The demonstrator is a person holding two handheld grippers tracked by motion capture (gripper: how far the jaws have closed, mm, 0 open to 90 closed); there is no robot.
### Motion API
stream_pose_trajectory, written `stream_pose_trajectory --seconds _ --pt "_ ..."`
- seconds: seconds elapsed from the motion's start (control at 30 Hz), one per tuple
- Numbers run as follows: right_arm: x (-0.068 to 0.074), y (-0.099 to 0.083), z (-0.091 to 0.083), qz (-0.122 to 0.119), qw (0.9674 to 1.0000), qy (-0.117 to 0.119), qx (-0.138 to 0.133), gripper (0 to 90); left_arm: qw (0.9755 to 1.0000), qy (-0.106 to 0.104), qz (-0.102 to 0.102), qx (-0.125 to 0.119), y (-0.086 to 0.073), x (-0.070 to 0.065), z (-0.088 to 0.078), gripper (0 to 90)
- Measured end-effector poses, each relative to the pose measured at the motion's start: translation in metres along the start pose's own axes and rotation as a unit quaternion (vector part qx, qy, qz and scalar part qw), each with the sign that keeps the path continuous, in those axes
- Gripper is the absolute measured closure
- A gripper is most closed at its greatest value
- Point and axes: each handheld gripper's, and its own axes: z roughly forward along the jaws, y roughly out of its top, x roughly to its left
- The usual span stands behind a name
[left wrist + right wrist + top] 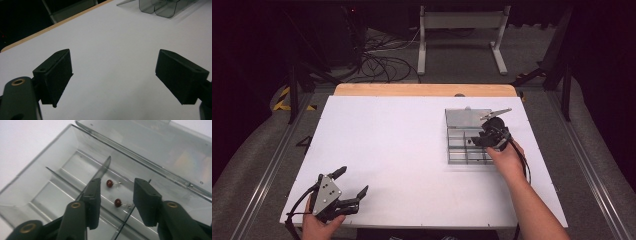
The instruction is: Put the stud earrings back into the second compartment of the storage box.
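Observation:
A clear plastic compartment box (462, 152) lies at the right of the white table (387, 150), its lid (467, 117) folded back. My right gripper (477, 141) points down into it. In the right gripper view the right gripper (117, 182) is open over a compartment of the box (37, 177). Two red stud earrings lie loose on the floor there, one (109, 183) between the jaws and one (118, 202) just below it; neither pad touches them. My left gripper (354, 180) rests near the front left edge, the left gripper (114, 53) wide open and empty.
The box's lid (162, 147) stands open behind the compartments. A wooden strip (424, 90) runs along the table's far edge, with a stand and cables (382, 65) on the floor beyond. The box (160, 7) sits far from the left gripper.

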Motion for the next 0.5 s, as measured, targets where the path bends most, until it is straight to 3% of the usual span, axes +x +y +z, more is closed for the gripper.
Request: stream_pose_trajectory --seconds 0.23,0.5 --pt "0.014 -0.002 -0.029 -0.023 0.9977 0.032 -0.055 40.6 1.0000 -0.001 -0.001 -0.002 0.000 0.000 0.000 14.5" --pt "0.036 -0.010 -0.054 -0.063 0.9923 0.055 -0.092 31.3 1.0000 -0.001 -0.002 0.000 0.000 -0.001 -0.001 14.5"
